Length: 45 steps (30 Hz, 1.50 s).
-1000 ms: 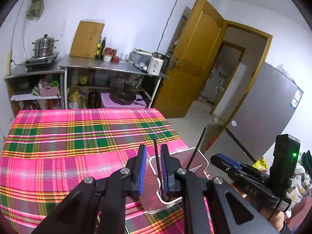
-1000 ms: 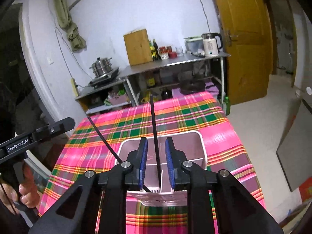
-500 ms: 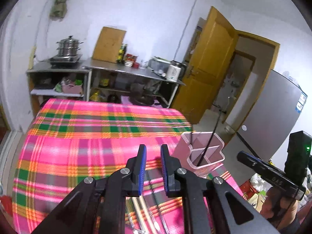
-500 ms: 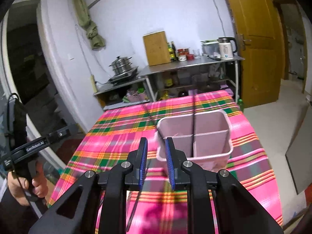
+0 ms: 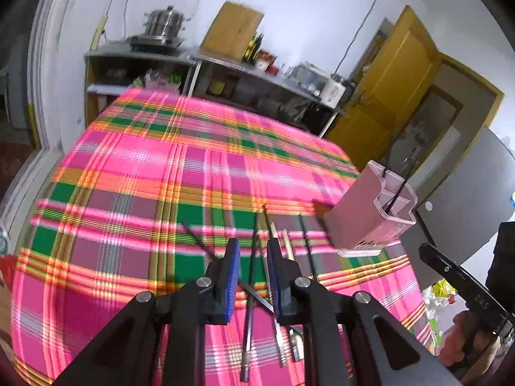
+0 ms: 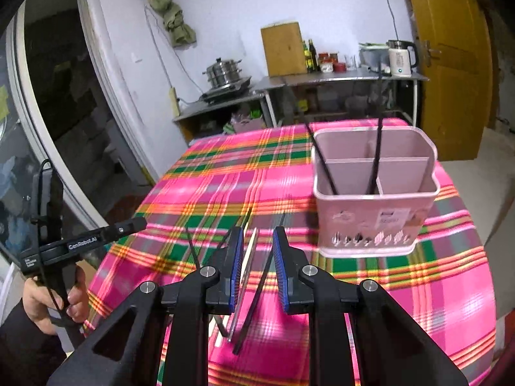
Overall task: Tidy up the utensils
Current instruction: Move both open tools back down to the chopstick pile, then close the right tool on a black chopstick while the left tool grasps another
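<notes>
A pink divided utensil holder [image 6: 375, 193] stands on the plaid table and holds two black chopsticks [image 6: 375, 160]; it also shows in the left wrist view [image 5: 373, 215]. Several loose chopsticks and utensils [image 5: 257, 273] lie on the cloth in front of it, also in the right wrist view [image 6: 254, 276]. My left gripper [image 5: 254, 273] is open and empty, hovering over these loose utensils. My right gripper [image 6: 257, 270] is open and empty, above the same pile, short of the holder.
The pink plaid tablecloth [image 5: 145, 193] covers the table. Steel shelves with a pot [image 6: 223, 70], a cutting board [image 6: 283, 48] and a kettle [image 6: 400, 58] stand behind. A yellow door [image 6: 450, 64] is at the right.
Both grippers let go of black chopsticks into the holder, then drew back and lowered over the loose utensils on the cloth. The holder now stands farther ahead.
</notes>
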Available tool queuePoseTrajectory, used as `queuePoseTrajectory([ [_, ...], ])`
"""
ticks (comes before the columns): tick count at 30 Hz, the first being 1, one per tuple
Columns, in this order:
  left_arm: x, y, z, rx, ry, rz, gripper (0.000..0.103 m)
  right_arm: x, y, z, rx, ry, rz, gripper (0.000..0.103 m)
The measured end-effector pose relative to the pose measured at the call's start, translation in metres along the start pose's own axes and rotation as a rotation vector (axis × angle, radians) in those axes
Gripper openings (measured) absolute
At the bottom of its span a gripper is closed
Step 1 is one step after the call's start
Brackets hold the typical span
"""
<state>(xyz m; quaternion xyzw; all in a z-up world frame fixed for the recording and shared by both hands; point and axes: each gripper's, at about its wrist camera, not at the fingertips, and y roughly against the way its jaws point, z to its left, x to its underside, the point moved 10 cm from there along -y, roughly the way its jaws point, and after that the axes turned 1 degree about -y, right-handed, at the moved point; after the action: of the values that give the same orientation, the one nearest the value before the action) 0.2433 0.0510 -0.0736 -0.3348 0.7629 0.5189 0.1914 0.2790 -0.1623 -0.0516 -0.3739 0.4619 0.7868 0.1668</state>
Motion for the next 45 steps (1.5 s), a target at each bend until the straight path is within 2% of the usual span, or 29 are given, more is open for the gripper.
queuePoseTrajectory([
  [7, 0.022, -0.032, 0.019, -0.006, 0.074, 0.076, 0.017, 0.018, -0.022, 0.001, -0.009, -0.022, 0.055, 0.019],
  [10, 0.028, -0.05, 0.028, -0.022, 0.105, 0.105, 0.021, 0.025, -0.031, 0.0, -0.007, -0.029, 0.076, 0.019],
  [20, 0.03, -0.095, 0.041, -0.073, 0.163, 0.165, 0.025, 0.044, -0.072, -0.007, 0.012, -0.05, 0.154, 0.019],
  [28, 0.024, -0.107, 0.037, -0.125, 0.082, 0.156, 0.025, 0.051, -0.105, -0.012, 0.028, -0.065, 0.202, 0.019],
  [30, 0.023, -0.109, 0.038, -0.13, 0.063, 0.158, 0.018, 0.052, -0.113, -0.012, 0.03, -0.063, 0.214, 0.019],
  [38, 0.019, -0.112, 0.046, -0.114, 0.068, 0.176, 0.009, 0.052, -0.147, -0.015, 0.057, -0.06, 0.258, 0.019],
  [45, 0.015, -0.117, 0.045, -0.134, 0.041, 0.192, 0.009, 0.048, -0.166, -0.019, 0.105, -0.034, 0.284, 0.019],
])
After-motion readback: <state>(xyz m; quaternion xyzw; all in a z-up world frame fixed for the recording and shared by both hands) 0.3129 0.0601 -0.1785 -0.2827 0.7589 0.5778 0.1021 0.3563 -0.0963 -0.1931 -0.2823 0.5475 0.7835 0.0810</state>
